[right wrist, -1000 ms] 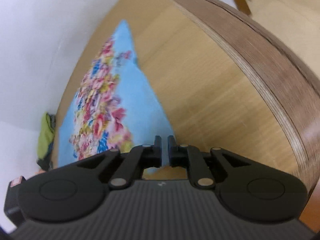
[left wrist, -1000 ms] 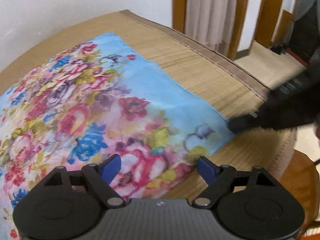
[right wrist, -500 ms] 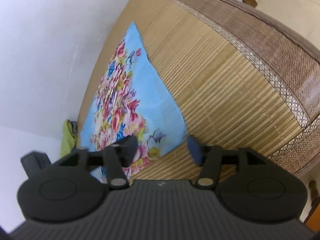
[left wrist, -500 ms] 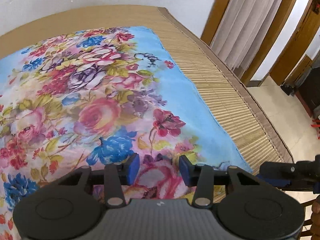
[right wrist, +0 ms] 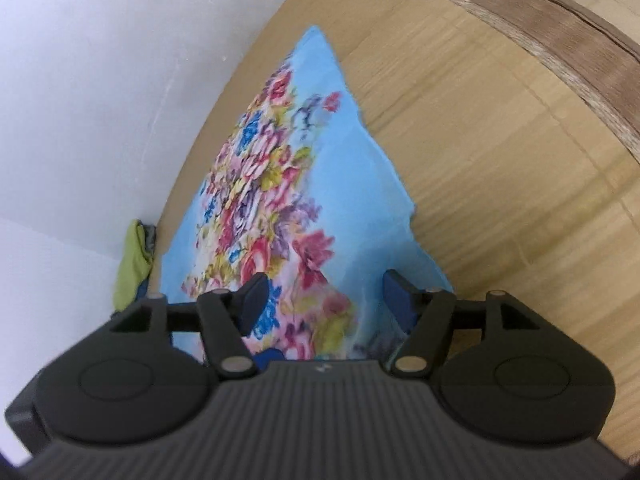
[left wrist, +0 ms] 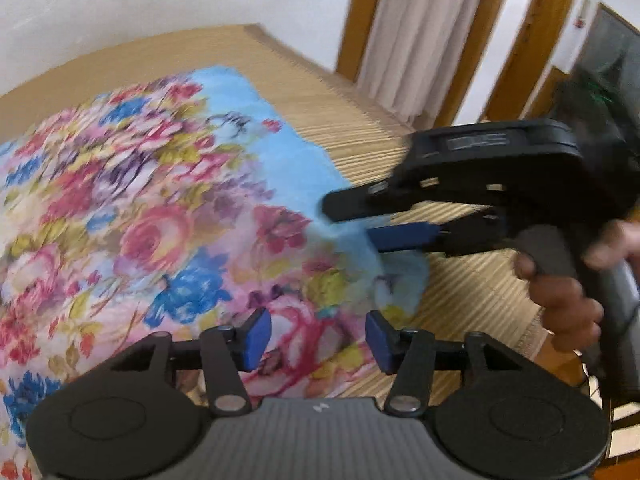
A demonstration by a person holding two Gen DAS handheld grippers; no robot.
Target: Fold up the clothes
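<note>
A blue cloth with a pink, red and yellow flower print (left wrist: pixel 160 216) lies spread on a bamboo mat (left wrist: pixel 360 132). My left gripper (left wrist: pixel 318 338) is open just above the cloth's near edge. My right gripper (left wrist: pixel 360 224) reaches in from the right in the left wrist view, jaws apart over the cloth's right edge, near its corner. In the right wrist view the right gripper (right wrist: pixel 324 302) is open with the cloth (right wrist: pixel 280 184) between and below its fingers, empty.
The mat (right wrist: pixel 500 160) has a brown woven border (right wrist: pixel 580 52) at its edge. A green and grey bundle of fabric (right wrist: pixel 134 260) lies against the white wall. A curtain (left wrist: pixel 424 32) and wooden door frames (left wrist: pixel 532 36) stand beyond the mat.
The right gripper went from shut to open and moved in over the cloth's right corner. The left gripper stayed open, narrowed, then widened again at the near edge.
</note>
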